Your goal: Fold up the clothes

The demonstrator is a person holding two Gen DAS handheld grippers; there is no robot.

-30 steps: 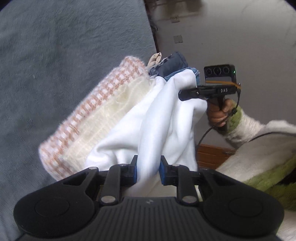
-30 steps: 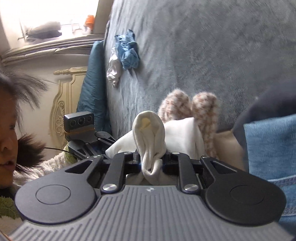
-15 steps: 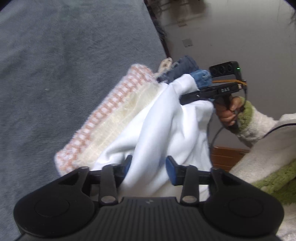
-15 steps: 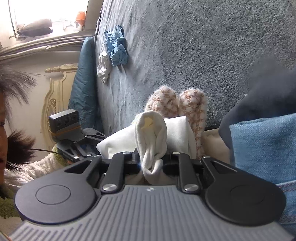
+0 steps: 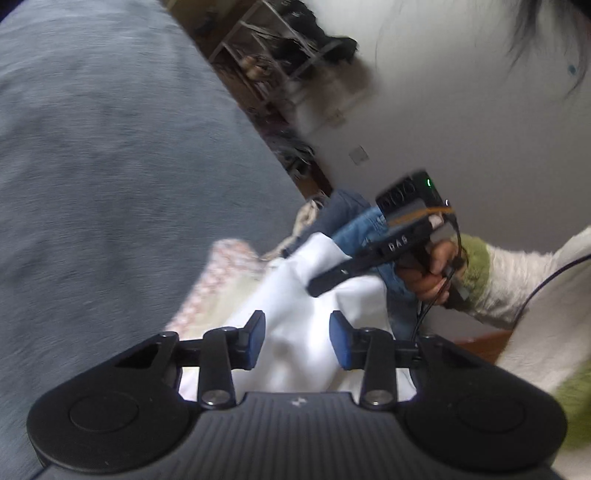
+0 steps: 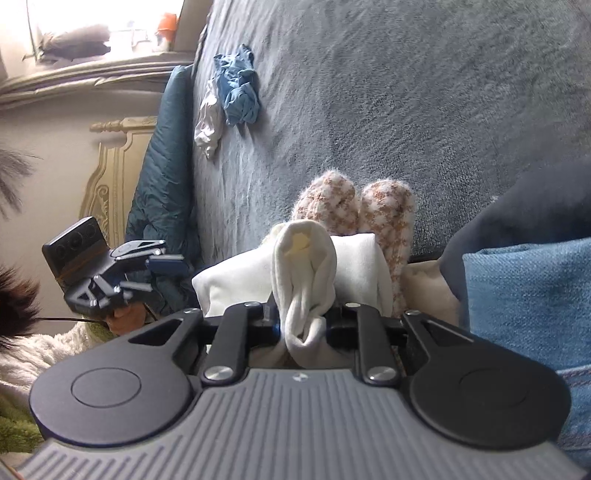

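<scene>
White garment (image 5: 295,332), pinched a second ago, now seems loose between the closing left hand-held gripper (image 5: 297,339); right hand-held gripper (image 6: 301,325) still pinches its bunched fold.

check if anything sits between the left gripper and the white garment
Nothing visible does. The white garment lies directly between the left gripper pads, which are closing but do not press it. The right gripper already clamps a bunched fold of it. The checked knit sits off to the side.

Grey sofa (image 6: 369,92), bright window (image 6: 92,14)
</scene>
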